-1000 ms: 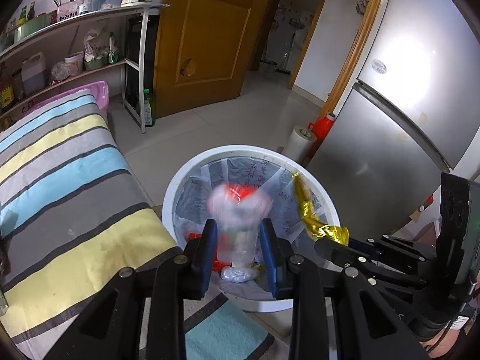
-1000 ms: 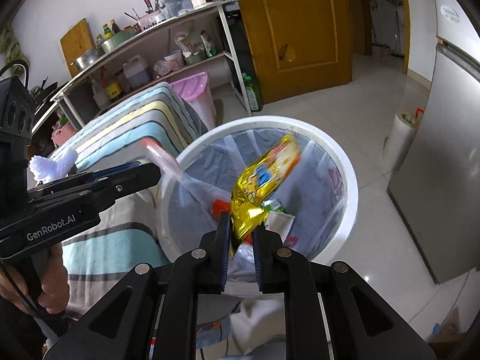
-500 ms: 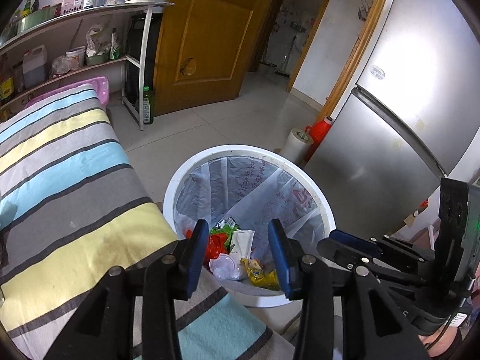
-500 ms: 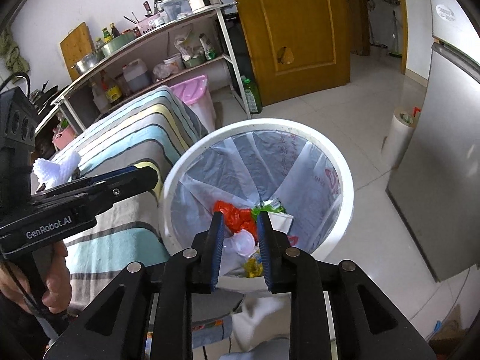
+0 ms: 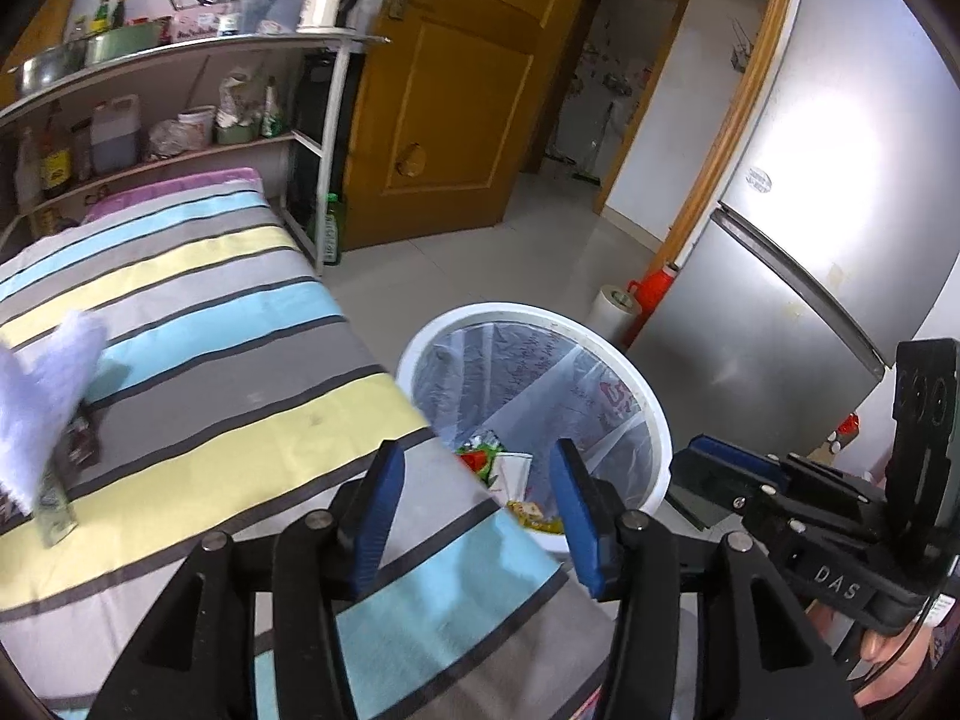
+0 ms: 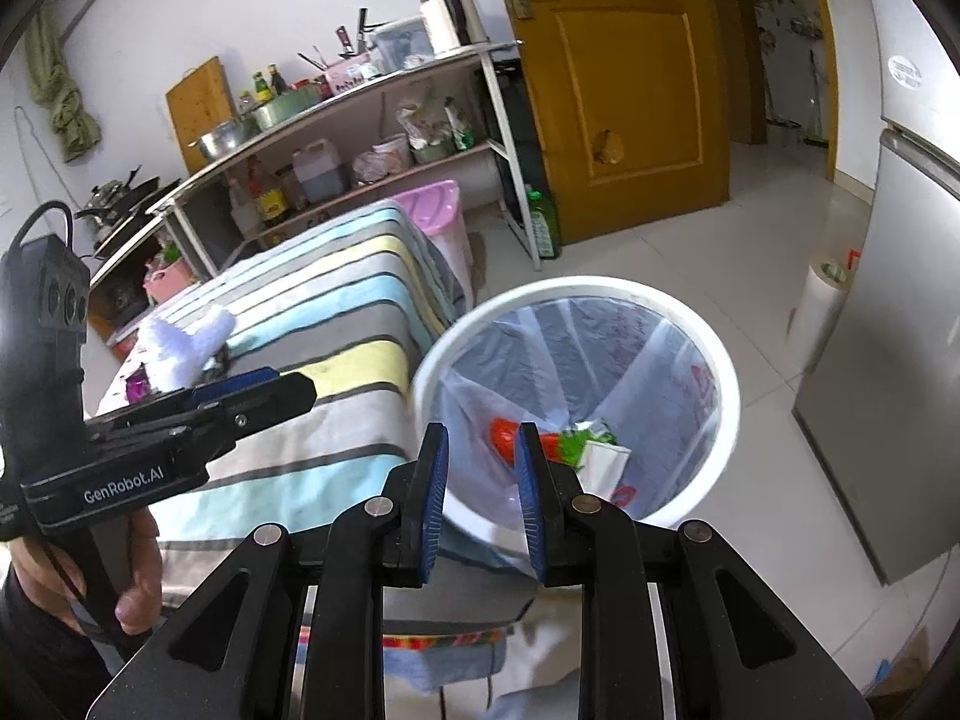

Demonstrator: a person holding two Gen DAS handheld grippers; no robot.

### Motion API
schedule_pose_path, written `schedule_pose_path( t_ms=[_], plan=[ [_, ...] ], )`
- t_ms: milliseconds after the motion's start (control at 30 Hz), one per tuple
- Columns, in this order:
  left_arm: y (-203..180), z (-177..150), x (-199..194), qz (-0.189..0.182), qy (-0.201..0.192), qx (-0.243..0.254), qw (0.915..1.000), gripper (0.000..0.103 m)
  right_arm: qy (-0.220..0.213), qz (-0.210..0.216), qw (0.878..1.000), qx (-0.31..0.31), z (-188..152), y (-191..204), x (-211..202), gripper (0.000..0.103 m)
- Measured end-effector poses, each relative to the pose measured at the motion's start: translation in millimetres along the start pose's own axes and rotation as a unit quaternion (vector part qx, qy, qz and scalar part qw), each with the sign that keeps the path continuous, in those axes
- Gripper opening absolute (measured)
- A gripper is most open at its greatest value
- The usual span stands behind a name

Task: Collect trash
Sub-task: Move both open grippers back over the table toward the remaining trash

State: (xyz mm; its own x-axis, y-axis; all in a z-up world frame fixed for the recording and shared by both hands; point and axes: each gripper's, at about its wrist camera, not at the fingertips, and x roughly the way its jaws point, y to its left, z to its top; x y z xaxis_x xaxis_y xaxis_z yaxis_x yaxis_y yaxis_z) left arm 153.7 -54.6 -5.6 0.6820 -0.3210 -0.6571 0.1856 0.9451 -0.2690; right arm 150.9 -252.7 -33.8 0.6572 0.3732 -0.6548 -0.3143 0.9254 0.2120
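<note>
A white trash bin (image 5: pixel 651 414) (image 6: pixel 729 372) with a clear liner stands on the floor beside the striped table. Red, green and white wrappers (image 6: pixel 570 441) (image 5: pixel 492 459) lie at its bottom. My left gripper (image 5: pixel 474 501) is open and empty above the table's near corner, at the bin's edge. My right gripper (image 6: pixel 482 474) is open and empty, just in front of the bin's near rim. On the table's left lie a fluffy white-lilac item (image 5: pixel 42 396) (image 6: pixel 186 342) and a small clear bottle (image 5: pixel 54 501).
The striped tablecloth (image 5: pixel 228 360) covers the table. A steel fridge (image 5: pixel 798 276) stands right of the bin, with a paper roll (image 5: pixel 612 306) and a red container (image 5: pixel 651 294) at its foot. A metal shelf rack (image 6: pixel 360 138), a pink bin (image 6: pixel 441 222) and a yellow door (image 6: pixel 624 78) lie behind.
Both grippers let go of their trash, a cup and a gold wrapper, which fell into the bin. Both then drew back and swung left toward the table, the left opening wider.
</note>
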Motion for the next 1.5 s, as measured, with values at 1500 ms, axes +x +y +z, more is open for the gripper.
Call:
schedule_pose_path(
  t_ms=[1500],
  plan=[
    [181.4, -60.1, -116.0, 0.203, -0.066, -0.103, 0.9715, 0.053, 0.035, 0.151, 0.976, -0.152, 17.8, 186.2, 66.2, 0.036]
  ],
)
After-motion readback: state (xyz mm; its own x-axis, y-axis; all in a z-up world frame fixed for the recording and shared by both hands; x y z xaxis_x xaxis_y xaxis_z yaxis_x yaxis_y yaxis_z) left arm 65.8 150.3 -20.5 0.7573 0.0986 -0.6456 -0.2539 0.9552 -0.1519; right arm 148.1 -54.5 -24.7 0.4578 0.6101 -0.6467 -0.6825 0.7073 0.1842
